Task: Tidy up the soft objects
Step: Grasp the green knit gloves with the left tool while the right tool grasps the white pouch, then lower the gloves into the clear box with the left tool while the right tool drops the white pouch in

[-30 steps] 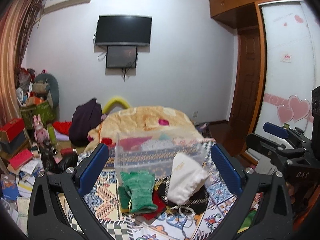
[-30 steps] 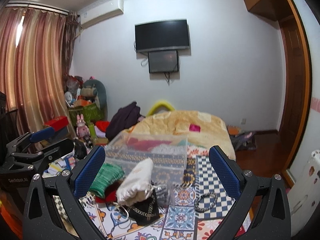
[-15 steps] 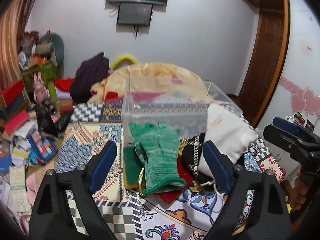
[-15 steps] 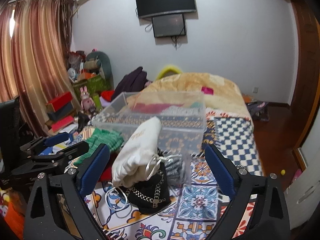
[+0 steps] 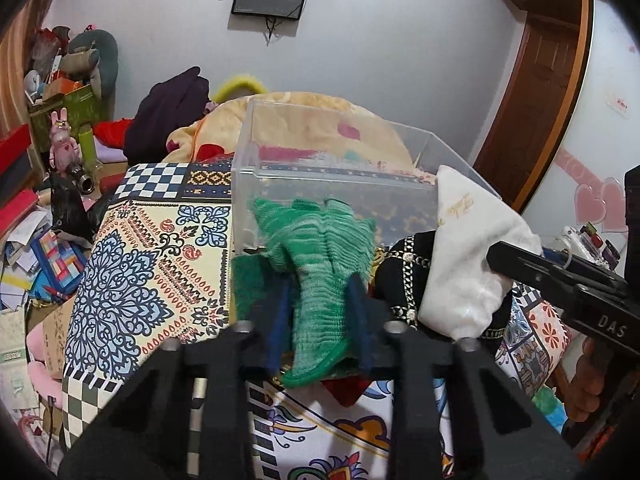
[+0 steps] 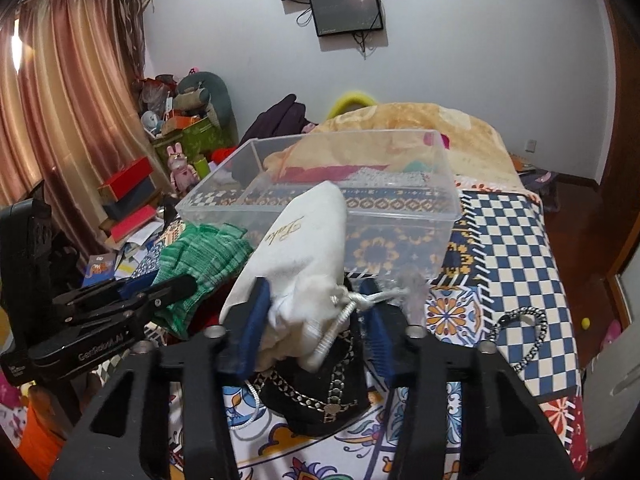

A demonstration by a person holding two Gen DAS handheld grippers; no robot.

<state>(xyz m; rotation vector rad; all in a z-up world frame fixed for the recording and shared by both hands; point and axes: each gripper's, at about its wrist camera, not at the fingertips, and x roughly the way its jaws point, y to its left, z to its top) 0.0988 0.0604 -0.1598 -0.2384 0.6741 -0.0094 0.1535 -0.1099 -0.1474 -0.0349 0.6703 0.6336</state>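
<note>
A green knit glove (image 5: 320, 256) lies on a pile of soft things on the patterned bedspread, in front of a clear plastic box (image 5: 332, 176). My left gripper (image 5: 318, 320) is shut on the glove's cuff. A white drawstring pouch (image 6: 304, 256) leans on a black chain-trimmed bag (image 6: 320, 392). My right gripper (image 6: 316, 332) is shut on the pouch's gathered neck. The pouch (image 5: 468, 256) and my right gripper's body (image 5: 560, 292) show at the right of the left wrist view. The glove (image 6: 200, 256) and the left gripper (image 6: 136, 300) show at the left of the right wrist view.
The clear box (image 6: 328, 200) stands just behind the pile. A black and white braided loop (image 6: 528, 332) lies on the checked bedspread at right. A yellow blanket (image 6: 420, 128) lies heaped behind the box. Boxes, books and toys (image 5: 40, 184) clutter the floor at left.
Both grippers moved down and forward to the pile and closed, the left on the green glove's cuff, the right on the white pouch's neck. One second ago both were wide open.
</note>
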